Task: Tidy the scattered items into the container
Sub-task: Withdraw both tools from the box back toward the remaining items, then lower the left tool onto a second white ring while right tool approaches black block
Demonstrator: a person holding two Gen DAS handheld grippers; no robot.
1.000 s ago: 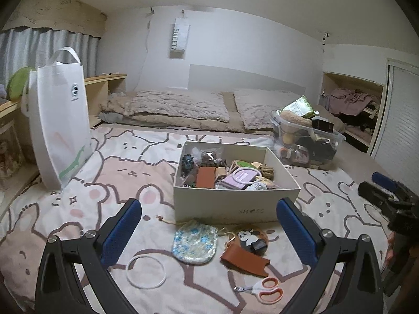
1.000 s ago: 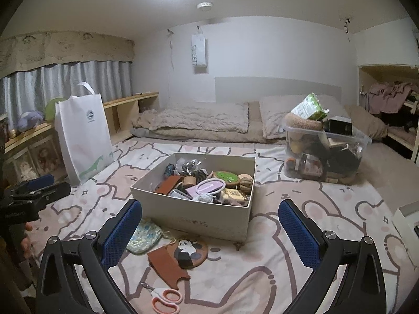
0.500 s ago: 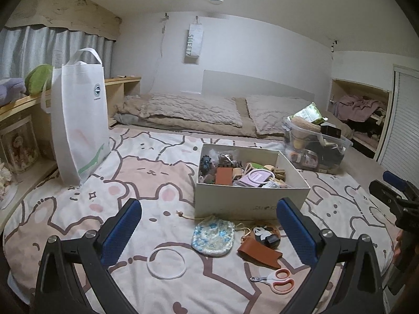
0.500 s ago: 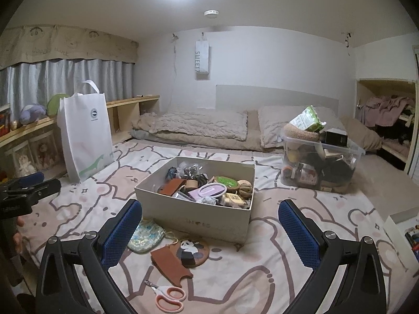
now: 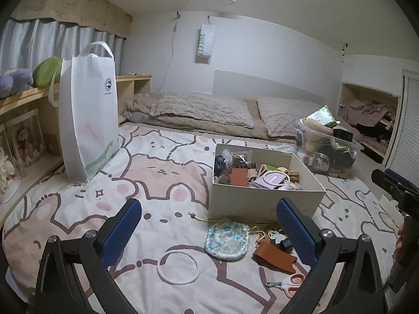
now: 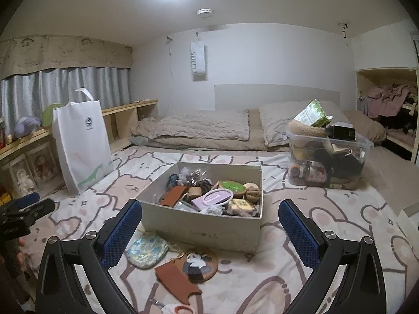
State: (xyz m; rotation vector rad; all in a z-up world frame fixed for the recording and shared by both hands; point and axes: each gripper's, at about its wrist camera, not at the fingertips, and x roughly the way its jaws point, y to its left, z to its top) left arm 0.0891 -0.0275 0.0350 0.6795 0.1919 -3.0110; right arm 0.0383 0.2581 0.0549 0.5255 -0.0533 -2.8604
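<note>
Scissors lie crosswise, blades pointing left.

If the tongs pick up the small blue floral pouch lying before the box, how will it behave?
The small blue floral fabric pouch lies flat and looks soft, so it will probably sag when lifted. It seems light. Its drawstring cord trails loose and may drag or snag.

Shoebox sits mid-bed, full of small stuff. In front of it: pouch, panda coaster to its right, leather sleeve nearer camera, scissors nearest. Ring lies left of pouch. Tote bag stands far left, plastic bin behind-right of box, pillows behind.
</note>
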